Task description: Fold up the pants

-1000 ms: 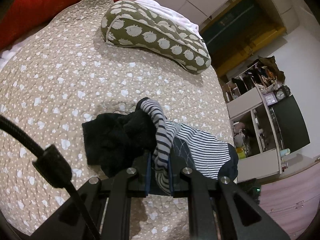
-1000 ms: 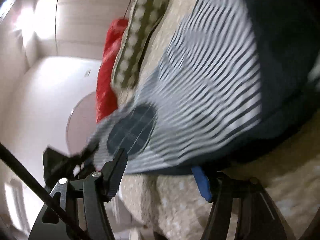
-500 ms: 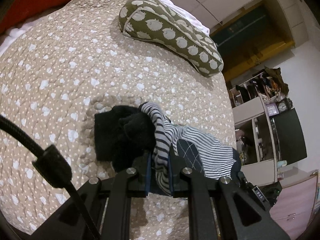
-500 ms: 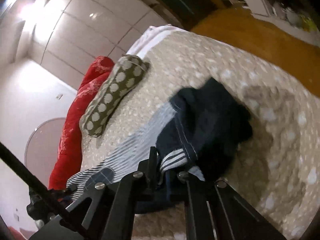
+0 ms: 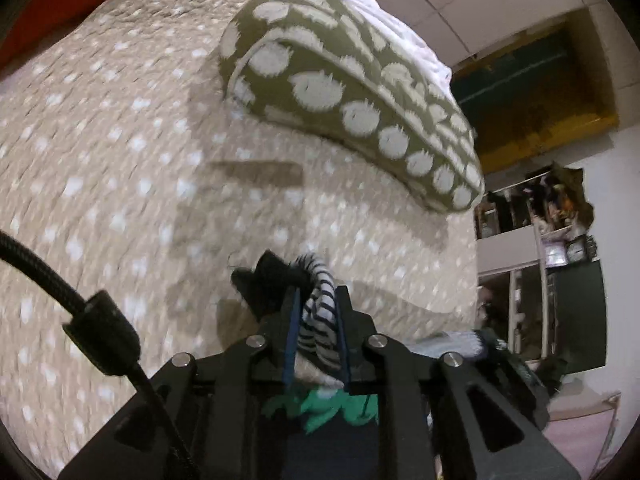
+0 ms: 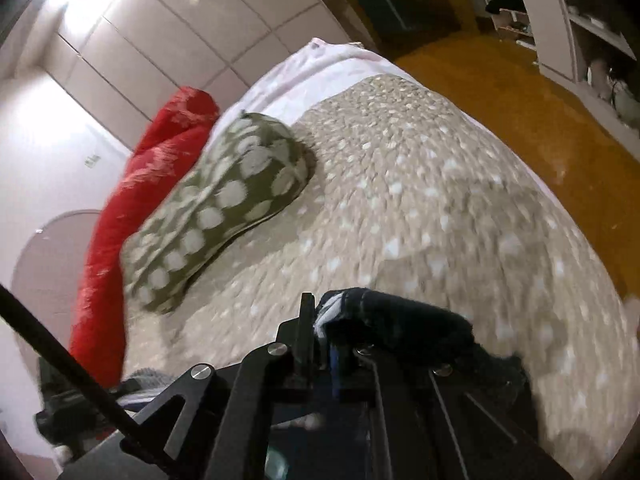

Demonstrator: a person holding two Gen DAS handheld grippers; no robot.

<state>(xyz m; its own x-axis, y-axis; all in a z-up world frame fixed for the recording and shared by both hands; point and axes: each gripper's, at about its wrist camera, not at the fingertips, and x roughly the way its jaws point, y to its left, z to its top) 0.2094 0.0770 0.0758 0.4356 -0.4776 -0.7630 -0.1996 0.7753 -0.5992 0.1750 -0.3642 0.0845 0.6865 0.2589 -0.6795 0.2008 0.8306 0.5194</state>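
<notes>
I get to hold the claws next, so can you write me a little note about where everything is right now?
Left claw: shut on the striped part of the pants, pinched between its blue pads.
Right claw: its jaws have just been closing and are now shut on the dark part of the pants.
The pants hang bunched between the two claws, over the spotted bed cover. The green dotted pillow and the red blanket lie further up the bed.
Done: both ends gripped.
Left: spread the pants flat on the cover, then fold them. No neat fold shows yet.
</notes>
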